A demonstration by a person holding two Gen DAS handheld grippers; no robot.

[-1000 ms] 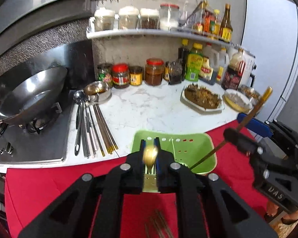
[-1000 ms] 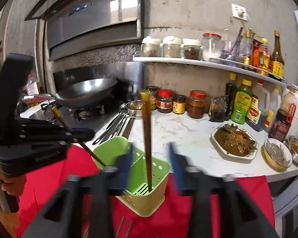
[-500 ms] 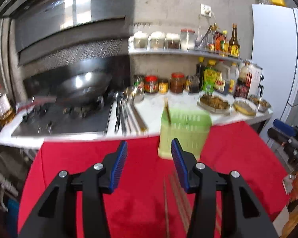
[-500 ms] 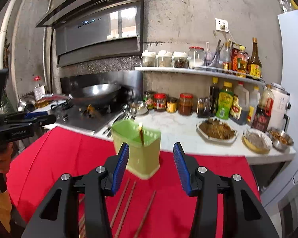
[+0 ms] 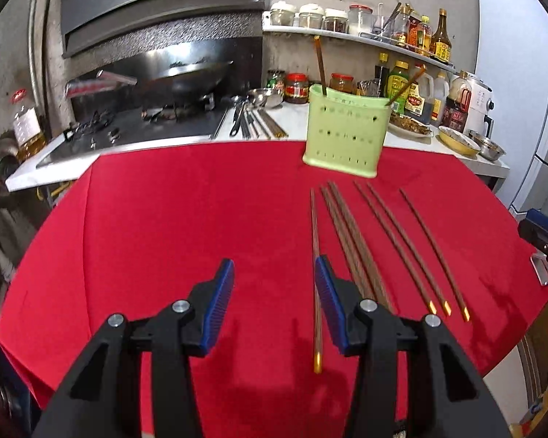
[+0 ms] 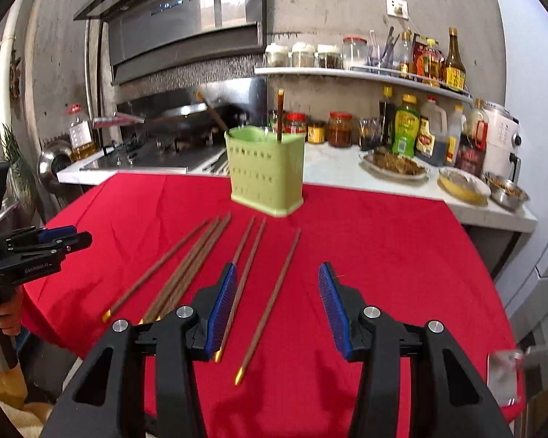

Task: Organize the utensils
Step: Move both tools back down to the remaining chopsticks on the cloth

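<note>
Only writing I can actually read is "GenRobot.AI" on the side of the left claw point(image 6: 69, 242) in the right cam; bottle and jar labels on the shelf are too blurry to make out.

Counts: 6 chopsticks point(image 5: 350, 241) flat on the red cloth point(image 5: 186, 219) covering the bench, gold tips toward the cams, w/ 2 of them touching as a pair. 2 more chopsticks stand in the green holder point(image 5: 345, 133), one upright, one leaning. Holder sits at the far edge of the cloth, just beyond the flat ones.

Left claw just opened, now about half wide, nothing between the blue pads point(image 5: 221, 303), one stick running past its right finger. Right claw point(image 6: 277, 310) also half wide, empty, hovering over the rightmost sticks w/o touching.
</note>
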